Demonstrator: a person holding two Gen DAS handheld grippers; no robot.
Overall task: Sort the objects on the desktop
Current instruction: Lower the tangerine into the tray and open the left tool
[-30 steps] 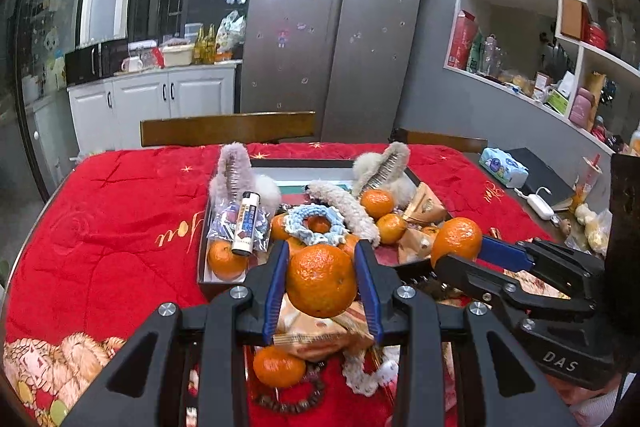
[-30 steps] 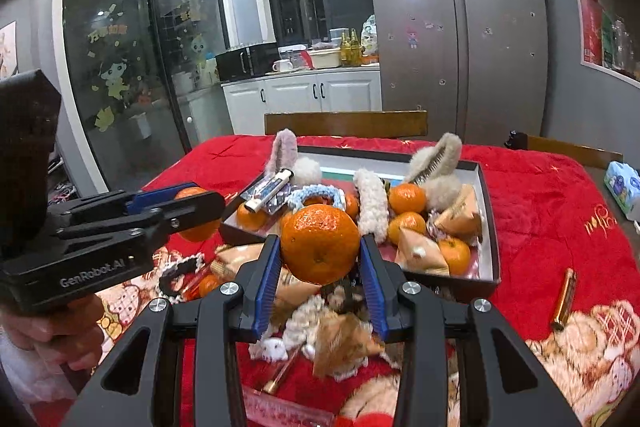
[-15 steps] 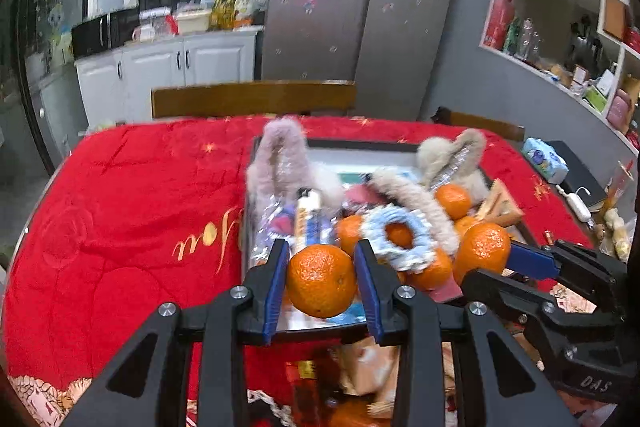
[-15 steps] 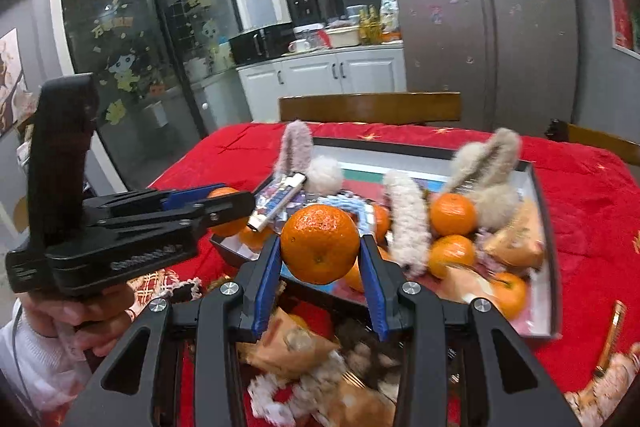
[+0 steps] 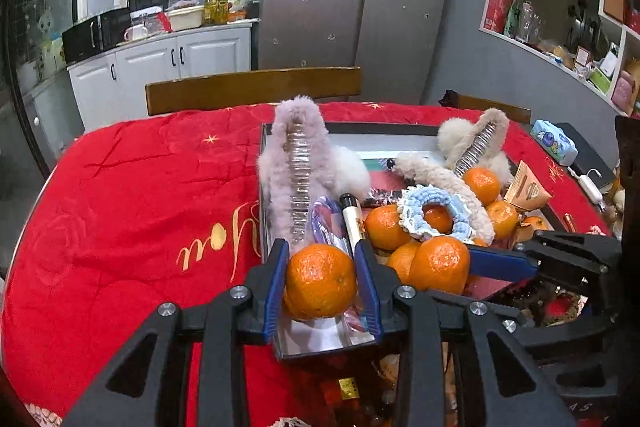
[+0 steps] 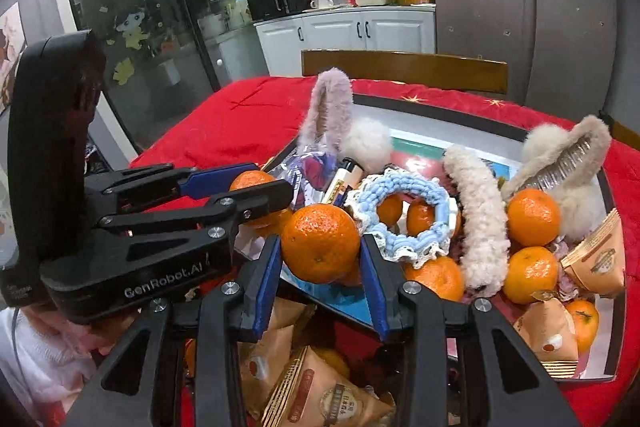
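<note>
I held one round orange mandarin (image 5: 321, 281) in the left gripper (image 5: 321, 283), another (image 6: 320, 243) in the right gripper (image 6: 322, 259); pads gripped each firm, thin-skinned fruit at its widest girth.

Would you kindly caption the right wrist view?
Right tool holds a mandarin over the tray beside the left tool.
</note>
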